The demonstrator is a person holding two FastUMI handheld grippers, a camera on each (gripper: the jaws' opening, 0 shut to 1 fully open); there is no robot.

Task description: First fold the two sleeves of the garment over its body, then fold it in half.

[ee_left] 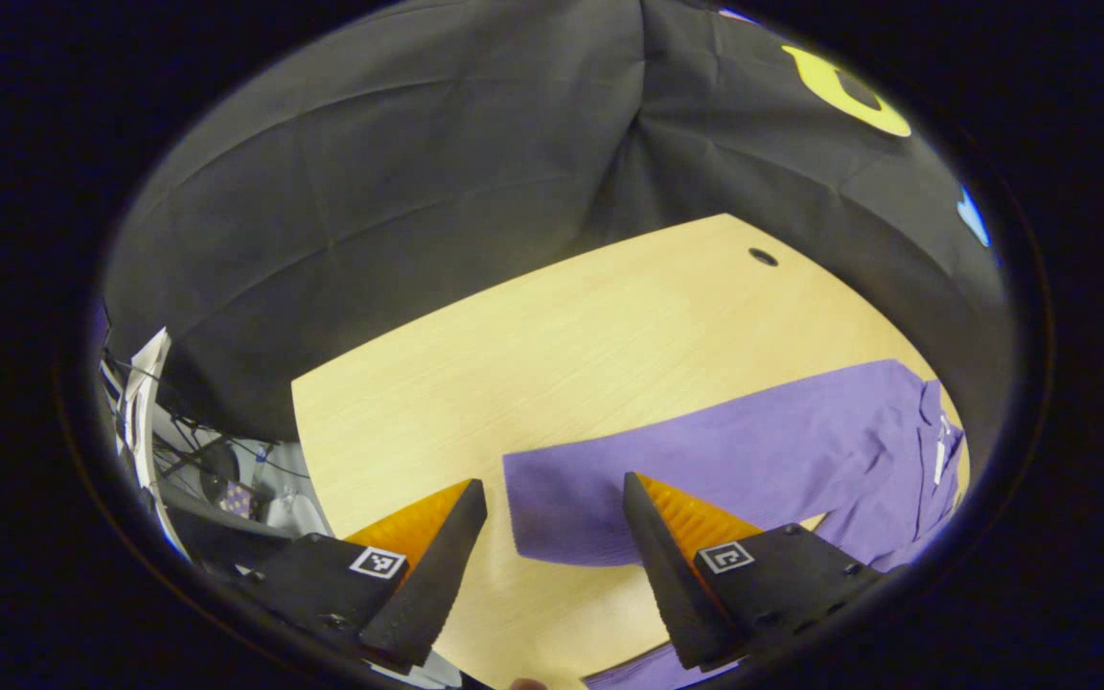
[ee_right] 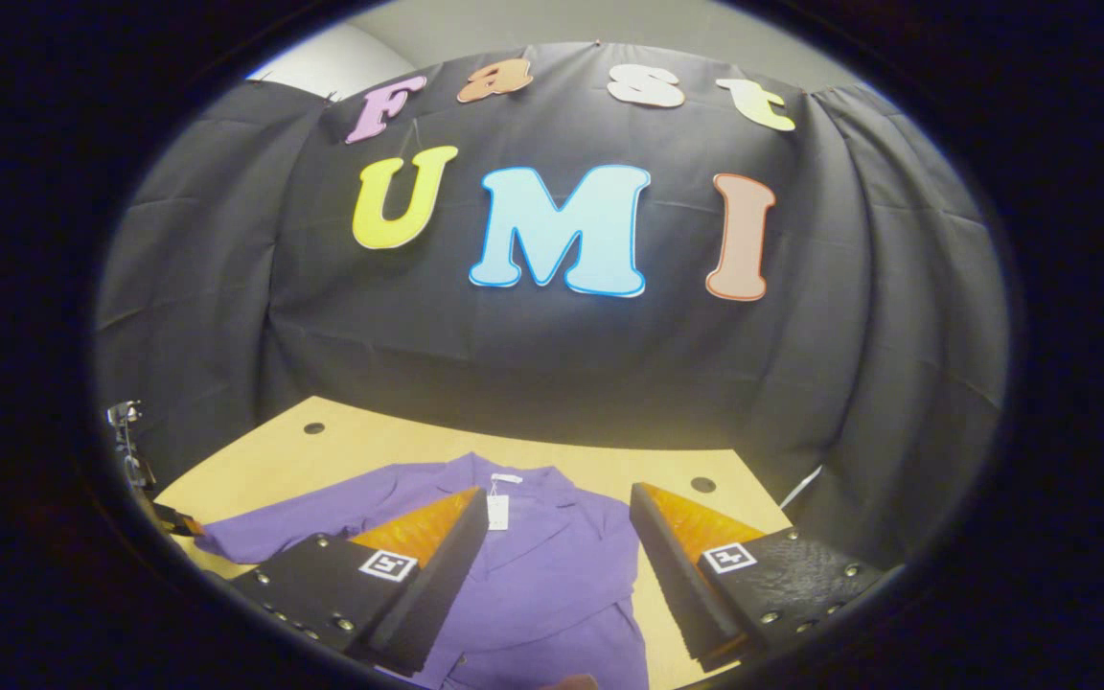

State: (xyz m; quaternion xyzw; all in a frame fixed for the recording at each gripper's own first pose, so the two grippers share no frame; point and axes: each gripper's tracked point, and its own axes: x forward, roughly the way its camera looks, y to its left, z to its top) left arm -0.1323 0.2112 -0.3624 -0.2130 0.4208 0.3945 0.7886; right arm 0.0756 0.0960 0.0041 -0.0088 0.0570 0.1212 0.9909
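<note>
I've got the left tongs (ee_left: 552, 565) hovering over the tabletop (ee_left: 552, 355), fingers spread wide w/ nothing between them; they straddle the cuff end of a sleeve (ee_left: 705, 460) but sit above it, not touching as far as I can tell. Right tongs (ee_right: 557, 565) are likewise wide open and empty, held over the front of the garment, pointing toward the booth wall.

The garment is a purple shirt (ee_right: 552, 565), lying flat on the light wooden tabletop (ee_right: 379, 446), collar toward the wall, a white tag (ee_right: 497, 511) hanging at the neck. In the left gripper view one sleeve stretches straight out across the wood, cuff squared off, fabric smooth w/ only light wrinkles near the shoulder. In the right gripper view I see the other side: a sleeve (ee_right: 274, 527) running out to the left edge of the tabletop. Neither sleeve is folded over the body yet. Round cable holes (ee_right: 702, 485) sit near the tabletop's far corners.
</note>
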